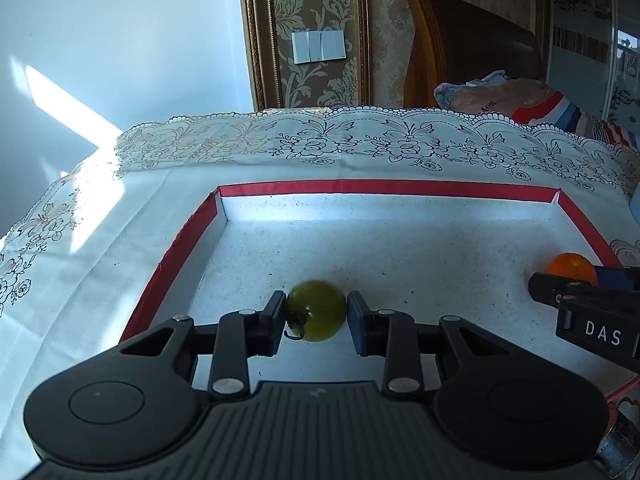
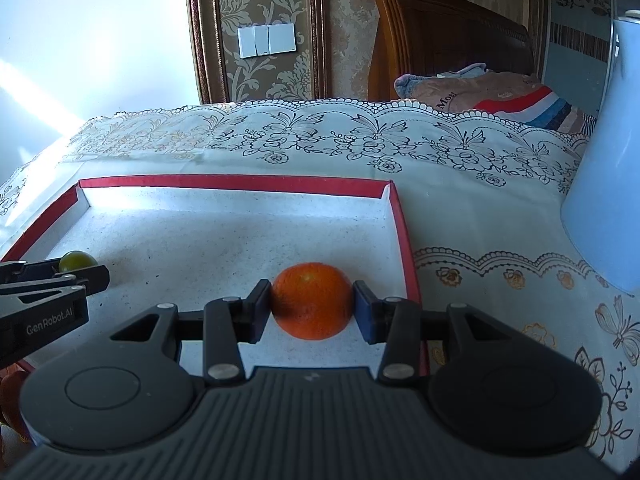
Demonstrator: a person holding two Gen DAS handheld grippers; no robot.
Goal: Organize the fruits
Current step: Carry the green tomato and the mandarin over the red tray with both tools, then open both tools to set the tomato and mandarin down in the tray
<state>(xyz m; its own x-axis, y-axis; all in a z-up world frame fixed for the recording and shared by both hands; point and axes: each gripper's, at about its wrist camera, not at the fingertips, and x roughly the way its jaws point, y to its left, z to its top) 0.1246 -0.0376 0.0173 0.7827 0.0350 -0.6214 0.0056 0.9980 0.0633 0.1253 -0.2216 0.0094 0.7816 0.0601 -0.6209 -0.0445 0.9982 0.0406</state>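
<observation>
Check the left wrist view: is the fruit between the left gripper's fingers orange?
No, the left gripper is shut on a green fruit with a dark stem, over the red-rimmed tray.

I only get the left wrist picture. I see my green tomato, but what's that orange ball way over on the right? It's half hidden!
Observer: It's a round orange fruit, held between the right gripper fingers over the red-edged tray.
Operator: Is there anything past the tray on that side?
Observer: Yes, a pale blue object stands on the tablecloth to the right of the tray; your view shows only a sliver.
Operator: Does my gripper have words on it?
Observer: From the right wrist view, the left gripper reads "GenRobot.AI" on its side, with the green tomato peeking above it.
</observation>
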